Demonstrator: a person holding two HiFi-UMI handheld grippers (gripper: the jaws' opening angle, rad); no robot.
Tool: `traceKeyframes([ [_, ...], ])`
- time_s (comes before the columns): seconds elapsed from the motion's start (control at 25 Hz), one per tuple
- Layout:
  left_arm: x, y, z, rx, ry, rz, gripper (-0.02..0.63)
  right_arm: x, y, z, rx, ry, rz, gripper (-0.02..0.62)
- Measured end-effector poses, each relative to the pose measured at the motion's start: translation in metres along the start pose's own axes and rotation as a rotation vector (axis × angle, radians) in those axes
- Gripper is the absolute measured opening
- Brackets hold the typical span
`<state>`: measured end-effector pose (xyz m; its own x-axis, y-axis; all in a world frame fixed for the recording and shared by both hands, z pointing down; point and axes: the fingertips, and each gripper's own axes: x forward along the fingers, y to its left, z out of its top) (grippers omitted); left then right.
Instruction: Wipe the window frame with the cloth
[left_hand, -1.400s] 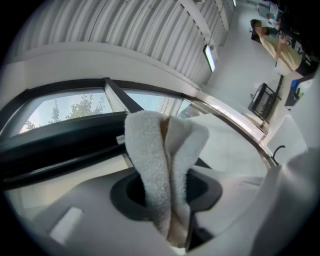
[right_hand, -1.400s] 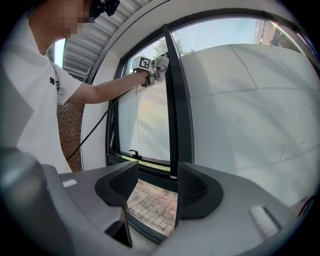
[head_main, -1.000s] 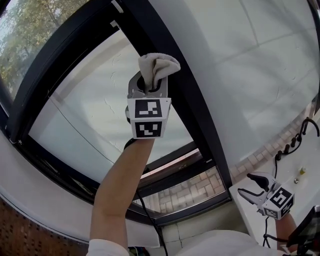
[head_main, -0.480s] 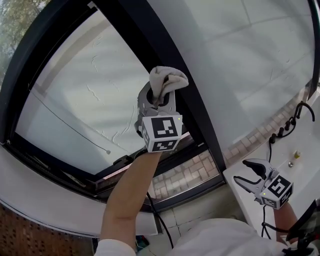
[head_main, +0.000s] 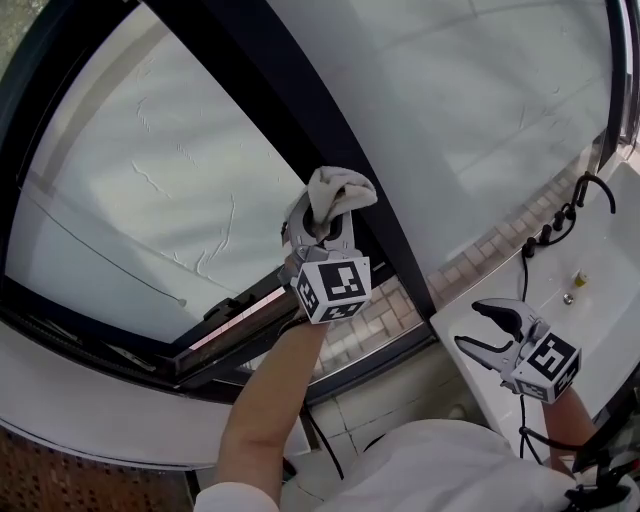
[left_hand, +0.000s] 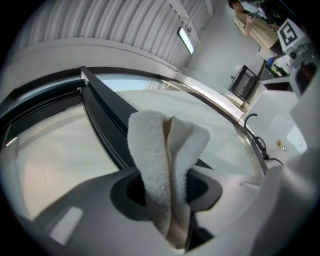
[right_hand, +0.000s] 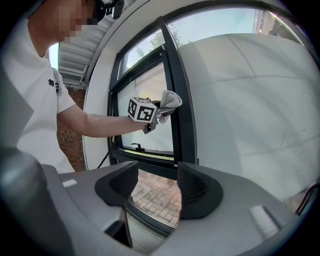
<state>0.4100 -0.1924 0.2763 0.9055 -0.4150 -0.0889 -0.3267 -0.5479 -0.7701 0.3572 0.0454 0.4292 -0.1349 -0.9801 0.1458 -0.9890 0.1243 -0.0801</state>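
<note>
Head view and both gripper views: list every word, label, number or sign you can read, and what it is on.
No words or numbers can be read.
Cubes on the left gripper and the right gripper: black-and-white square patterns, not letters.
Print on the shirt sleeve: small, dark, too small to read.
On the cloth: no print.

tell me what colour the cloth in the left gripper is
Off-white, close to cream, with a fluffy towel texture. The cloth shows best in the left gripper view.

It looks like a plain workroom: a black window frame (head_main: 275, 100) set in a white plastered wall (head_main: 470, 90), a ribbed grey ceiling (left_hand: 115, 20) carrying a rectangular strip light (left_hand: 186, 40), and a white worktop (head_main: 600, 250).
</note>
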Motion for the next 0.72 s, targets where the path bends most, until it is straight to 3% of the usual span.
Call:
traceKeyframes([
  [0.16,-0.004,-0.039,-0.032,0.024,0.037,-0.027,0.137,-0.002,0.000,-0.007,0.015,0.013,-0.007,0.247],
  [0.72,-0.012,-0.149,-0.116,-0.016,0.180,-0.139,0.137,-0.015,-0.003,-0.025,0.039,0.071,-0.025,0.249],
])
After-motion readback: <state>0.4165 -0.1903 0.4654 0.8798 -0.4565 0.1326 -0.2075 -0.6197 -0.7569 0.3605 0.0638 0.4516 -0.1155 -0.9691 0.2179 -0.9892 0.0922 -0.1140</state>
